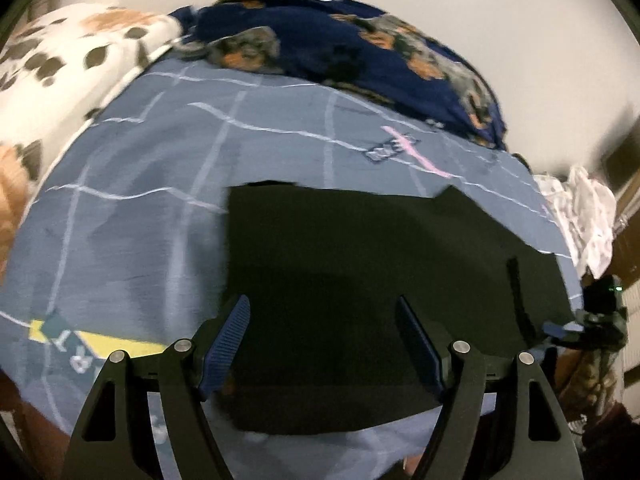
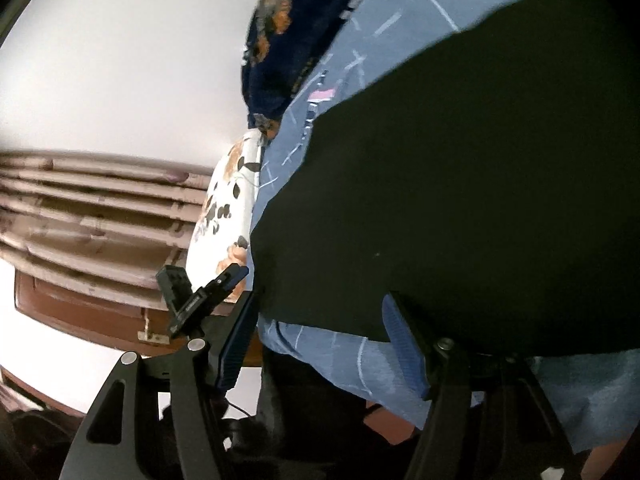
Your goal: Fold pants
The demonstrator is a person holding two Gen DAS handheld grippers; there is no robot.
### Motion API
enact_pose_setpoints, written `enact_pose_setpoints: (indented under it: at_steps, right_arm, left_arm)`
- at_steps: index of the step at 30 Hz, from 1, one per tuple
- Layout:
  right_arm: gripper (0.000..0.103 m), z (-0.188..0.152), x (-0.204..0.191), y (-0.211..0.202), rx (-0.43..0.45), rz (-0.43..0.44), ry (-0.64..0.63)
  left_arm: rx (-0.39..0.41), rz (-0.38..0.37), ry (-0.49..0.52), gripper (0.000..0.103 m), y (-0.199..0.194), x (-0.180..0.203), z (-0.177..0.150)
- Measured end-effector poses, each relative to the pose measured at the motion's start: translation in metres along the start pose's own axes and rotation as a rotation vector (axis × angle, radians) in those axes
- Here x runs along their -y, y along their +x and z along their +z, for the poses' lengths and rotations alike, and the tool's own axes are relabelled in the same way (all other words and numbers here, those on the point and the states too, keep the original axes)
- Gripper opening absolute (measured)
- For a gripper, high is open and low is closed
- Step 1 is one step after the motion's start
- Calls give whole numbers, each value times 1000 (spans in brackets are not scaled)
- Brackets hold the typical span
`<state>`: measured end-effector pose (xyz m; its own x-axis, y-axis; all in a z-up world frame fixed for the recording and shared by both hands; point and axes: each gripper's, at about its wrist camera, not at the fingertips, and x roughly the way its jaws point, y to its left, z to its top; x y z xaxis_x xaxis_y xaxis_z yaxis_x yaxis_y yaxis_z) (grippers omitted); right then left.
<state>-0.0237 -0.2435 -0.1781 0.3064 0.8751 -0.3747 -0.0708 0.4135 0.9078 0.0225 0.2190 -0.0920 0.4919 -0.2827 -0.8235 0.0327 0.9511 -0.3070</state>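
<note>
black pants (image 1: 380, 272) flat on blue bedsheet (image 1: 140, 184)
l gripper (image 1: 322, 344) wide, empty, hovering over pants; r gripper (image 2: 320, 344) wide at pants' near edge, not pinching.

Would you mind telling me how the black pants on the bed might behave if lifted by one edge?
The black pants lie flat with angular folded edges, so they are probably floppy and would drape. Folded layers might slide apart. On the soft blue sheet, pushing likely bunches them.
</note>
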Motion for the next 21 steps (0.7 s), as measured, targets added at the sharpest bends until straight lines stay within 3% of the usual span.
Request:
enact_pose_setpoints:
  at_steps: [3,9,17,21]
  right_arm:
    - [67,0,-11,1,4,11,-25]
    - [71,-2,-15,15,-10,10,-15]
    - [75,-4,-12,27,-15,-2,26]
    - [78,-5,-8,31,-10,10,60]
  left_arm:
    - [-7,9,-30,74,0,-22,-1]
    - [-39,-83,-82,74,15,-52,2]
    - [-98,-281,49,75,39,-44,17]
    - [-109,-254,154,75,49,-28,33]
